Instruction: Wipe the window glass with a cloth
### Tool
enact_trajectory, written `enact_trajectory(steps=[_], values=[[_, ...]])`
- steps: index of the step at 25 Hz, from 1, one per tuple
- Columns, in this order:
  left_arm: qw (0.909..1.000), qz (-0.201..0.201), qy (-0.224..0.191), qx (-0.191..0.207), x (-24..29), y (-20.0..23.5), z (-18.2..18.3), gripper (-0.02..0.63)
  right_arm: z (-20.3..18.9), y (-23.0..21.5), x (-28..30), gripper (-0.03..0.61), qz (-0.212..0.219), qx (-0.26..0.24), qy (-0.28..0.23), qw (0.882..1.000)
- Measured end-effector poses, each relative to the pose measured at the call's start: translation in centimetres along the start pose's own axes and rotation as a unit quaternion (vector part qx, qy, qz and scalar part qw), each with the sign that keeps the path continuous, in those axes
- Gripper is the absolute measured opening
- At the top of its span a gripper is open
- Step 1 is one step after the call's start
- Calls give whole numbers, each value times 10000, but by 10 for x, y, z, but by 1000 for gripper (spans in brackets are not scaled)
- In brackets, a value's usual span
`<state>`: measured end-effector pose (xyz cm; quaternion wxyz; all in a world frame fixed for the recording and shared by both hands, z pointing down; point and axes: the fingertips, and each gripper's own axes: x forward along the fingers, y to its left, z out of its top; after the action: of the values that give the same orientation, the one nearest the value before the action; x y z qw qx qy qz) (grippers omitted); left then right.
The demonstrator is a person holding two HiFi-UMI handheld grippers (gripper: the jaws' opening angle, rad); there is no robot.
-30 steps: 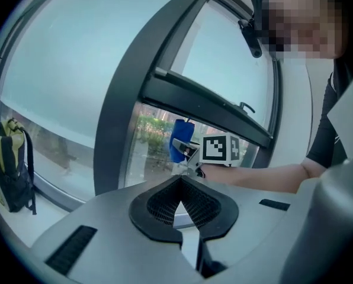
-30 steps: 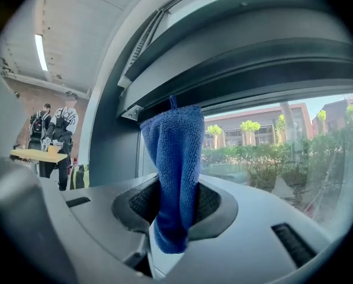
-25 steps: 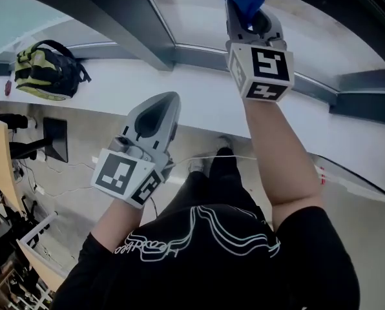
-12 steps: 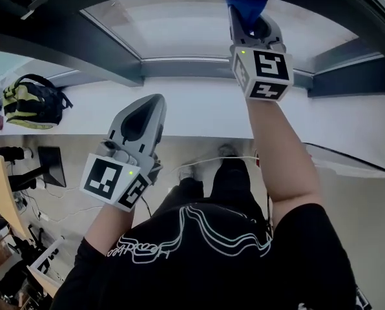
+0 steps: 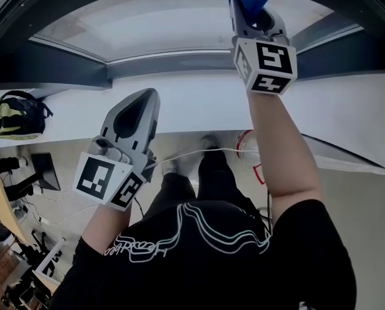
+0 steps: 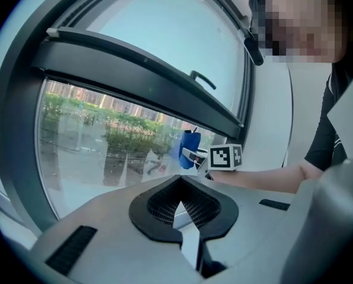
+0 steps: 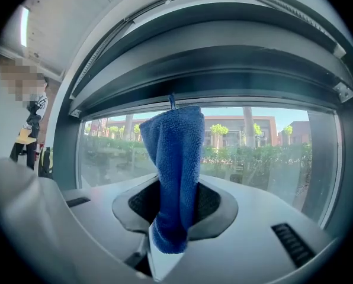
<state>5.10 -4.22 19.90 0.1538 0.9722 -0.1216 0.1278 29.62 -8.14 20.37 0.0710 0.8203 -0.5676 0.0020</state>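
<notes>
Window glass [image 7: 253, 152] dead ahead, right gripper [image 7: 172, 235] pinching the blue cloth [image 7: 177, 164] up at it. I'd press flat and overlap strokes; left gripper [image 6: 185, 218] is closed, empty, below the glass.

Sill: a white ledge [image 5: 199, 108] runs just past the tip of your left gripper [image 5: 147, 97].
On the sill: a yellow-and-black backpack [image 5: 15, 116], well to that gripper's left.
Floor: the floor [image 5: 70, 154] lies below the gripper, with a white cable [image 5: 186, 155] on it to the gripper's right.
</notes>
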Motion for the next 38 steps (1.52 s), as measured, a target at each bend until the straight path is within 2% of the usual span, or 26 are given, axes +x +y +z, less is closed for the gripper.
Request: enact_trajectory(steps=[7, 15, 22, 29, 33, 38], values=[[9999, -94, 105, 39, 47, -48, -2, 4, -12, -68, -25, 94, -225, 193, 8, 9996], [9995, -192, 216, 127, 79, -80, -4, 4, -21, -131, -47, 94, -381, 202, -56, 9991], [9990, -291, 319, 135, 105, -100, -10, 3, -34, -196, -70, 94, -854, 313, -38, 9958], [9982, -361, 406, 257, 126, -122, -10, 3, -49, -270, -99, 94, -1491, 644, 9, 9867], [9985, -341, 352, 256, 135, -134, -9, 3, -56, -289, -106, 94, -1585, 711, 7, 9848], [9988, -288, 351, 158, 136, -127, -13, 3, -55, -283, -103, 94, -1527, 517, -12, 9869]])
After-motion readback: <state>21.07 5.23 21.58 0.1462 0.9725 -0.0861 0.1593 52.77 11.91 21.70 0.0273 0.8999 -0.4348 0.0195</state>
